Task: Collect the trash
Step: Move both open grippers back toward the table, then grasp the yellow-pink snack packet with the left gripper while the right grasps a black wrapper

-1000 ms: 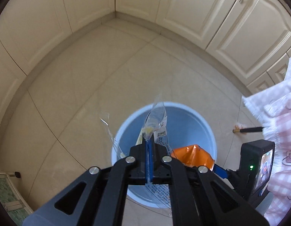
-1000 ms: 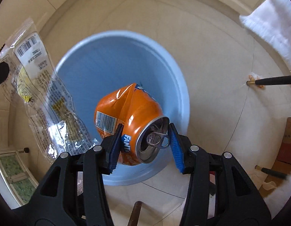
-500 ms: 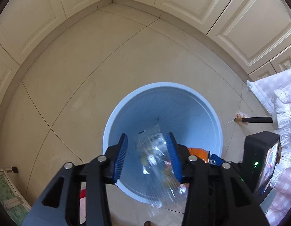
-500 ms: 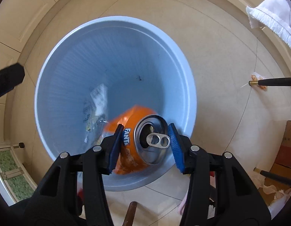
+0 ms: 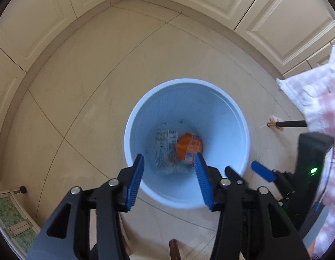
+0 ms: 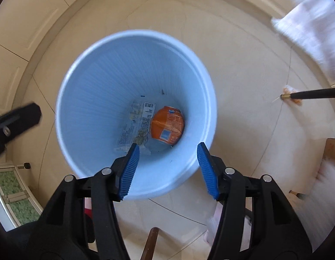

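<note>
Trash dropped, both tools empty over the bin

Our left tool [image 5: 168,182] and right tool [image 6: 166,169] had just been opening, nothing between them; the dented can [image 6: 167,125] (light, slick) and limp wrapper [image 6: 137,125] lay in the blue bin [image 6: 85,69].

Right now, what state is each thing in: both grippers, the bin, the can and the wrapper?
Left gripper: open, empty, jaws just opened.
Right gripper: open, empty, jaws just opened wider.
Bin: upright, no lid.
Can: dented, lying at the bin's bottom.
Wrapper: flat at the bottom, beside the can.
</note>
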Demonstrator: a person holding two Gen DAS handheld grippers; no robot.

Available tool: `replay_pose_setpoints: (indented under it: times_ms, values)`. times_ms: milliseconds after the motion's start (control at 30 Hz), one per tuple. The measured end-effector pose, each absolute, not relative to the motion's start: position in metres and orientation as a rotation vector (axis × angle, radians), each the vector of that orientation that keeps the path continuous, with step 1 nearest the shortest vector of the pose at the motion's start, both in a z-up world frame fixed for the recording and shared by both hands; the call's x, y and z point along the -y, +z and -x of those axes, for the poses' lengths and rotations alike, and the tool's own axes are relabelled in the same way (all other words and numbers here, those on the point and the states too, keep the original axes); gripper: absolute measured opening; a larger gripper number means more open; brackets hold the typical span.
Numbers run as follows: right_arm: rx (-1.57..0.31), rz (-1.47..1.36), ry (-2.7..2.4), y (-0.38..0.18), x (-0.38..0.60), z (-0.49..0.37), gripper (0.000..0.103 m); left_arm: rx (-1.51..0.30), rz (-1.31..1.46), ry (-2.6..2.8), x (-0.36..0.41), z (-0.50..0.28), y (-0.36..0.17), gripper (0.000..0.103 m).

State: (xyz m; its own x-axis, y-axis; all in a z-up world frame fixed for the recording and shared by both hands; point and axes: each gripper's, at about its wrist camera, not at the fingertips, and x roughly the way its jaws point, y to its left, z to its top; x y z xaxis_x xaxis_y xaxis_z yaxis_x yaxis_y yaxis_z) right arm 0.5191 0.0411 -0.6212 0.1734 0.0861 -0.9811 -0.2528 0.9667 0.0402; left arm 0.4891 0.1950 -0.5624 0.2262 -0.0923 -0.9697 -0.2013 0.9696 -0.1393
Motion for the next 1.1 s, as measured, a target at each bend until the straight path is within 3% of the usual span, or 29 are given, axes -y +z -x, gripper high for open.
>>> replay_pose_setpoints:
  times_ms: [200, 367, 633, 833, 1100]
  values:
    - [-1.184, 0.155, 0.239, -0.506, -0.042, -0.489, 0.058, -1.2, 0.287, 0.07, -0.204, -0.452, -0.478, 0.048]
    - [-0.914, 0.168, 0.265, -0.368, -0.04, -0.434, 0.062, -0.984, 0.256, 0.071, -0.203, -0.403, -0.365, 0.053]
    - [-0.565, 0.111, 0.184, -0.211, 0.044, -0.324, 0.068, -0.669, 0.167, -0.053, -0.137, -0.317, -0.205, 0.062]
    - [-0.462, 0.064, -0.008, -0.176, 0.155, -0.264, 0.07, -0.649, 0.14, -0.331, -0.032, -0.287, -0.164, 0.064]
    - [-0.517, -0.078, -0.24, -0.194, 0.295, -0.228, 0.072, -0.823, 0.148, -0.602, 0.106, -0.293, -0.189, 0.064]
